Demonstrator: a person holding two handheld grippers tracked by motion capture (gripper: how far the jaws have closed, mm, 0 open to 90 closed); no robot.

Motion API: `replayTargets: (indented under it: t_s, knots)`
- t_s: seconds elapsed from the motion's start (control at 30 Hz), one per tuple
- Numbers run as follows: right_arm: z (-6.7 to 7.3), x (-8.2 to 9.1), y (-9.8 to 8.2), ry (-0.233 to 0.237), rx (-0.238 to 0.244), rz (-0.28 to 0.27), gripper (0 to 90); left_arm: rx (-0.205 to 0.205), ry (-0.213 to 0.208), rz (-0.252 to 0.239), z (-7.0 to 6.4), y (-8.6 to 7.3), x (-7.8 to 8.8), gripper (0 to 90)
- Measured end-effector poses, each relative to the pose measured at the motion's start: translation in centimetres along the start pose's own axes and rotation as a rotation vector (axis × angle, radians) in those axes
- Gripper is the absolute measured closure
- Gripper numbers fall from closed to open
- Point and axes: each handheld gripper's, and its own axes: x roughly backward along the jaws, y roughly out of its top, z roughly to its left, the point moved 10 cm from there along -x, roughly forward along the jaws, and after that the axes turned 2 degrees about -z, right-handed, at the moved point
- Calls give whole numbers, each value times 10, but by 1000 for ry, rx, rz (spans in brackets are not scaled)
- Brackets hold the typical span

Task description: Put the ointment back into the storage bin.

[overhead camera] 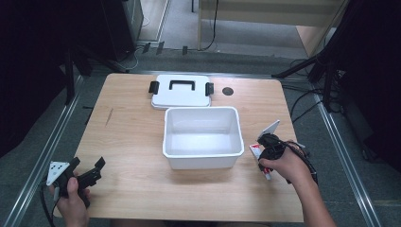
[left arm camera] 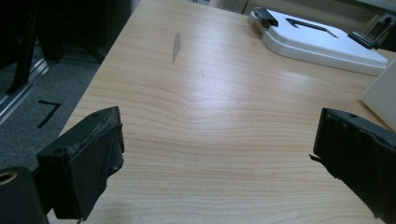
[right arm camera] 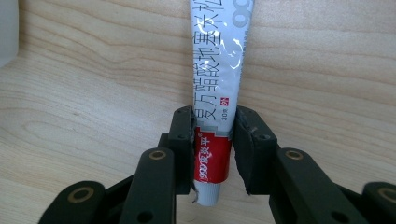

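Note:
A white, grey and red ointment tube (right arm camera: pixel 217 70) lies on the wooden table (overhead camera: pixel 127 137), and my right gripper (right arm camera: pixel 214 119) is shut on its red lower end. From above, the right gripper (overhead camera: pixel 265 147) sits just right of an open white plastic box (overhead camera: pixel 202 109), with the tube (overhead camera: pixel 255 150) under it. The box's white lid (overhead camera: pixel 181 92), with a black handle and clips, lies flat behind the box. Near the table's front left corner, my left gripper (overhead camera: pixel 97 170) is open and holds nothing. In the left gripper view, the left gripper (left arm camera: pixel 215 140) has bare wood between its jaws.
The lid (left arm camera: pixel 322 42) and a corner of the box (left arm camera: pixel 380 91) show ahead of the left gripper. A dark round hole (overhead camera: pixel 228 91) sits in the tabletop right of the lid. Metal rails and tripod legs flank the table.

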Motion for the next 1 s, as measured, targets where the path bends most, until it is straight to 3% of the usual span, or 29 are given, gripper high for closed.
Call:
replayTargets:
  t_s: [0.8,1.0]
  knots:
    - [2,-3,2,-9,45,10,724,3,-2,3,0,0,-1,26]
    - [1,12,7,1,42,-30,726,4,-6,3,-1,0,-1,26]
